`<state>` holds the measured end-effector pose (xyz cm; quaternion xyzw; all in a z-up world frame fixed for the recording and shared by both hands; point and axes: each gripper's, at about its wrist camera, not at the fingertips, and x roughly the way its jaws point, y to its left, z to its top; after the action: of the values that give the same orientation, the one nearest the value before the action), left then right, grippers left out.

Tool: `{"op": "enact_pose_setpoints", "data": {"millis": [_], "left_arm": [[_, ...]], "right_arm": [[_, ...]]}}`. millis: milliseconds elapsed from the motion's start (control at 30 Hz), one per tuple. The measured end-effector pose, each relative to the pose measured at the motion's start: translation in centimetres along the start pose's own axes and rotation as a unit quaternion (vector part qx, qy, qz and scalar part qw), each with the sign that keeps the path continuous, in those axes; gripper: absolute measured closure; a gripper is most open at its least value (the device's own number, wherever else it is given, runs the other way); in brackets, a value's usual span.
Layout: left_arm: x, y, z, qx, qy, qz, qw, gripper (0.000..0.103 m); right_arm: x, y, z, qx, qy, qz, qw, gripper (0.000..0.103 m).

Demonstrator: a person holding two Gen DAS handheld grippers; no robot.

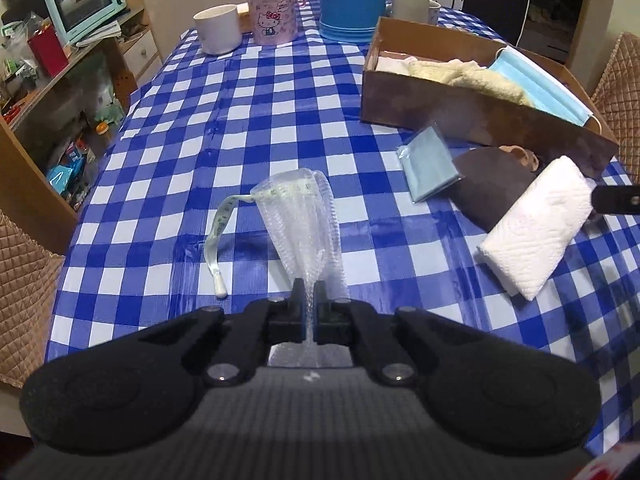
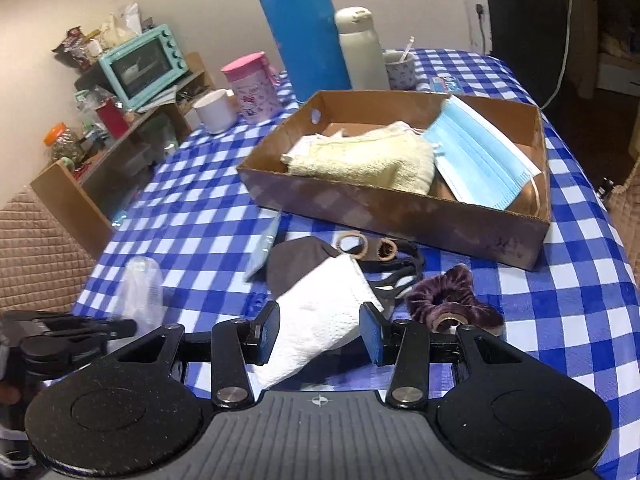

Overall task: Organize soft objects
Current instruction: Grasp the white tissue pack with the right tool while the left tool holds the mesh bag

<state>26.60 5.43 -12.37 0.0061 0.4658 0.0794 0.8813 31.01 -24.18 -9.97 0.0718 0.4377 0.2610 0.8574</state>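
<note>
A: The left claw (image 1: 307, 292) is pressed together on a thin pleat of the bubble wrap (image 1: 300, 216), low centre of its frame. That pinch is narrow, so the sheet could slide out on the way to the box (image 1: 472, 116) at upper right.

B: And the tape measure (image 1: 218, 236) trails off its left side. It looks tucked into the wrap, though I can't tell how firmly; it may drop or drag on the counter (image 1: 240, 120).

A: The right claw (image 2: 320, 330) stands half spread around the folded tissue (image 2: 320, 320), low centre of its view. Whether the pads actually press it, I can't say.

B: If it closes off-centre, the tissue could unfold, or snag the dark mask (image 2: 296, 260) under its far end.

A: The scrunchie (image 2: 452, 300) lies just right of that claw, easy to knock.

B: The box already holds a towel (image 2: 360, 160) and a blue mask (image 2: 480, 160) propped on its rim; a careless drop could tip that out.
</note>
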Motion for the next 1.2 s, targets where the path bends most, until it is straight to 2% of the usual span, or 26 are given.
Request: {"op": "enact_pose_setpoints", "data": {"millis": [233, 367, 467, 500, 533, 567, 667, 833, 967, 1100, 1133, 1167, 1200], "left_arm": [[0.0, -0.1, -0.2, 0.003, 0.004, -0.005, 1.0000, 0.101], [0.1, -0.2, -0.2, 0.010, 0.005, -0.007, 0.9999, 0.101], [0.2, -0.4, -0.2, 0.017, 0.009, -0.005, 0.9998, 0.101], [0.2, -0.5, -0.1, 0.019, 0.010, -0.003, 0.9998, 0.101], [0.2, -0.5, -0.1, 0.021, 0.010, -0.002, 0.9997, 0.101], [0.2, -0.5, -0.1, 0.022, 0.010, -0.003, 0.9997, 0.101], [0.0, -0.6, 0.0, 0.026, 0.008, -0.003, 0.9996, 0.101], [-0.3, -0.9, 0.1, 0.034, 0.004, -0.003, 0.9994, 0.101], [-0.6, -1.0, 0.2, 0.037, 0.002, -0.002, 0.9993, 0.101], [-0.7, -1.2, 0.1, 0.037, 0.002, -0.002, 0.9993, 0.101], [-0.7, -1.2, 0.1, 0.038, 0.002, -0.002, 0.9993, 0.101], [-0.8, -1.2, 0.1, 0.038, 0.002, -0.002, 0.9993, 0.101], [-0.8, -1.3, 0.1, 0.039, 0.002, -0.003, 0.9992, 0.101]], "right_arm": [[1.4, -1.4, -0.5, 0.051, 0.006, -0.017, 0.999, 0.059], [2.1, -2.2, 0.0, 0.089, -0.003, -0.007, 0.996, 0.059], [2.2, -1.8, 0.2, 0.079, -0.005, 0.005, 0.997, 0.060], [2.1, -1.5, 0.2, 0.068, -0.009, 0.000, 0.998, 0.065], [2.0, -1.2, 0.2, 0.054, -0.011, -0.003, 0.998, 0.087], [2.0, -1.0, 0.2, 0.045, -0.009, -0.003, 0.999, 0.094], [1.4, -0.8, -0.1, 0.036, -0.021, 0.004, 0.999, 0.099], [0.3, -0.6, -0.1, 0.030, -0.038, 0.015, 0.999, 0.101], [-0.3, -0.7, 0.0, 0.025, -0.023, 0.024, 0.999, 0.101], [-0.4, -2.1, -0.9, 0.069, 0.000, 0.017, 0.997, 0.098], [-0.4, -2.5, -1.3, 0.082, 0.010, 0.020, 0.996, 0.090], [-0.4, -2.8, -1.8, 0.097, 0.018, 0.024, 0.995, 0.074], [-0.3, -3.1, -2.3, 0.112, 0.023, 0.030, 0.993, 0.065]]}}
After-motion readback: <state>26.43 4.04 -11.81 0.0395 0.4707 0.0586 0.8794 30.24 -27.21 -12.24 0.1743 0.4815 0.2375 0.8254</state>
